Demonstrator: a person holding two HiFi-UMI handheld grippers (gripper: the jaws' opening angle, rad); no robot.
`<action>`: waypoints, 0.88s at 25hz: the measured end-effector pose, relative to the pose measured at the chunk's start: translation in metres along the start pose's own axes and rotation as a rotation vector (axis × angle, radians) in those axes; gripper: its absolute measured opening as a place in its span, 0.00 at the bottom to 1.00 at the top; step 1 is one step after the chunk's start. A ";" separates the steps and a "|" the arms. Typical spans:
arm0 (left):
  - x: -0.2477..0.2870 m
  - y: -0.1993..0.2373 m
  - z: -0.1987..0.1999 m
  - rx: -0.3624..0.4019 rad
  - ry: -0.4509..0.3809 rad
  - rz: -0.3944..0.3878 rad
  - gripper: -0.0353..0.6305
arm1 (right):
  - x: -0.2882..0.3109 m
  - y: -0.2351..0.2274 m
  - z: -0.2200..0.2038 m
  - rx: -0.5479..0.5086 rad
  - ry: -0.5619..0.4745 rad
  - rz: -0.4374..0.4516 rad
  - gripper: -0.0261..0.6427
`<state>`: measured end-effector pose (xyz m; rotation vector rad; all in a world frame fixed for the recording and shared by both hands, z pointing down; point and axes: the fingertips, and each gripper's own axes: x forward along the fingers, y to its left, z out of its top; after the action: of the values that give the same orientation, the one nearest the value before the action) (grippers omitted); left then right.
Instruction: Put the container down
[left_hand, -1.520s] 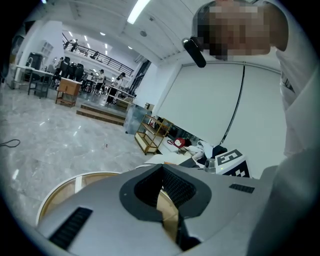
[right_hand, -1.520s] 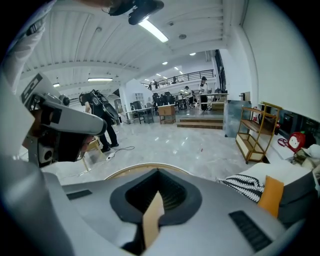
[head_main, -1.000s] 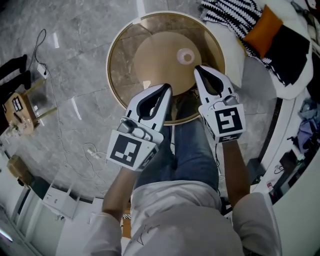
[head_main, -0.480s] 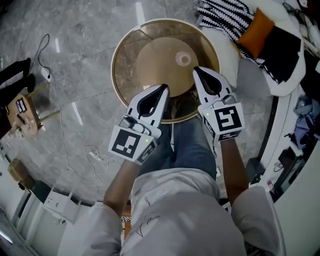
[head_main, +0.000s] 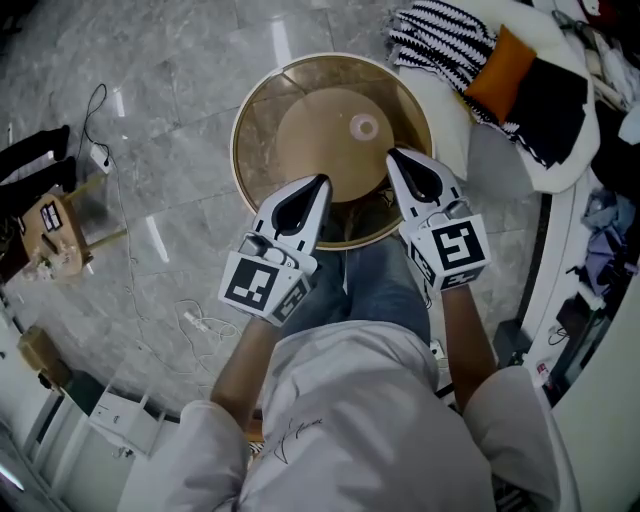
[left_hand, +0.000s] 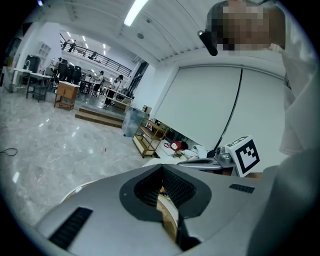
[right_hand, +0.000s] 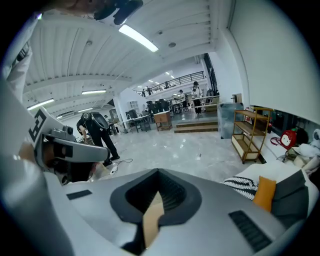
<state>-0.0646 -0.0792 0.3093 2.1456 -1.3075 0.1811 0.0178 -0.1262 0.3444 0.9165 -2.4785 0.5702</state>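
Head view: left tool (head_main: 316, 190) and right tool (head_main: 398, 163) grip the near rim of the round container (head_main: 330, 110), held over open floor (head_main: 170, 130); a sofa (head_main: 520, 110) lies close on the right.
Left gripper view: jaws clamped on the thin rim.
Right gripper view: likewise.

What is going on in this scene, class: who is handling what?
A person stands with a two-jaw gripper in each hand. The left gripper and the right gripper each have their jaws closed on the near rim of a round brown container. It is held up in front of the person's legs, above the marble floor, not yet set down.
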 end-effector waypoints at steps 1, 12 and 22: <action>-0.001 -0.002 0.002 0.003 -0.001 -0.004 0.08 | -0.002 0.002 0.003 0.000 -0.004 0.000 0.06; -0.016 -0.032 0.022 0.042 -0.011 -0.056 0.08 | -0.039 0.017 0.030 -0.004 -0.041 -0.026 0.06; -0.032 -0.053 0.035 0.046 -0.014 -0.096 0.08 | -0.061 0.034 0.048 -0.019 -0.068 -0.018 0.06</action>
<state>-0.0428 -0.0573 0.2450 2.2465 -1.2159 0.1586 0.0245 -0.0964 0.2649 0.9658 -2.5289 0.5168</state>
